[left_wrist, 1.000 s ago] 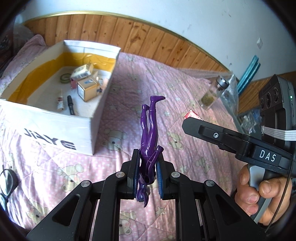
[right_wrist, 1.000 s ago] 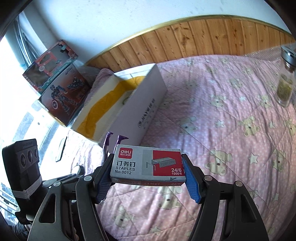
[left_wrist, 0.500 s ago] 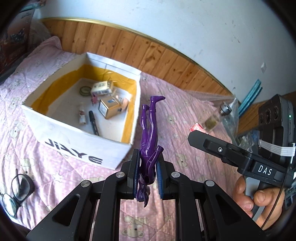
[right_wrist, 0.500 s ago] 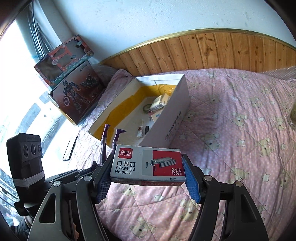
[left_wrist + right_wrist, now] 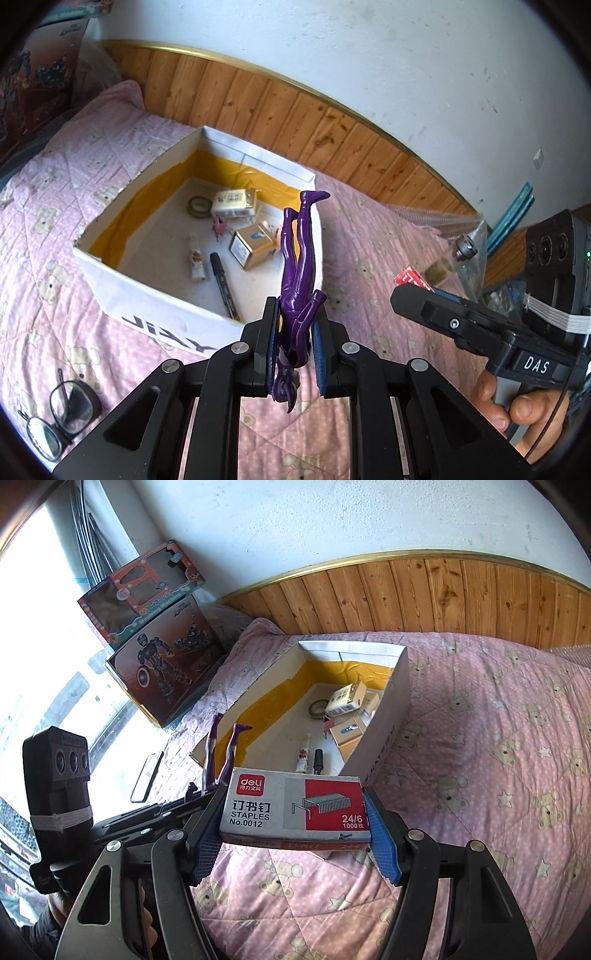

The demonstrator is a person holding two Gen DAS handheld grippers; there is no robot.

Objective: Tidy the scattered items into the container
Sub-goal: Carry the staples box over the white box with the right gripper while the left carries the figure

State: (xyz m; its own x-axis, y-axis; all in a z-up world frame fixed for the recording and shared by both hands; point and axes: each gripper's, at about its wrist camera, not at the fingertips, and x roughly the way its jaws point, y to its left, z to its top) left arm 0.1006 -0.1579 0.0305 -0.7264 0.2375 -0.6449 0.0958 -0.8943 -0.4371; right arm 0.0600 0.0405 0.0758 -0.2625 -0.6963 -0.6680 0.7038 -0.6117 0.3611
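My left gripper (image 5: pixel 294 349) is shut on a purple toy figure (image 5: pixel 300 266), held head down with its legs pointing up, above the near right corner of the white cardboard box (image 5: pixel 155 299). The box holds small cartons, a tape roll, a tube and a black marker (image 5: pixel 221 282). My right gripper (image 5: pixel 295 834) is shut on a grey and red staples box (image 5: pixel 295 805), held above the pink quilt just short of the white box (image 5: pixel 388 716). The figure's legs (image 5: pixel 231 749) show to the left in the right wrist view.
Black glasses (image 5: pixel 62 417) lie on the pink bear-print quilt (image 5: pixel 498 738) near its front left. A glass bottle (image 5: pixel 456 254) lies at the right by the wooden wall panel. Toy cartons (image 5: pixel 155 661) stand left of the bed; a phone (image 5: pixel 146 777) lies near them.
Both grippers have risen and moved toward the box, so I now look down into it. The holds on the figure and the staples box are unchanged.
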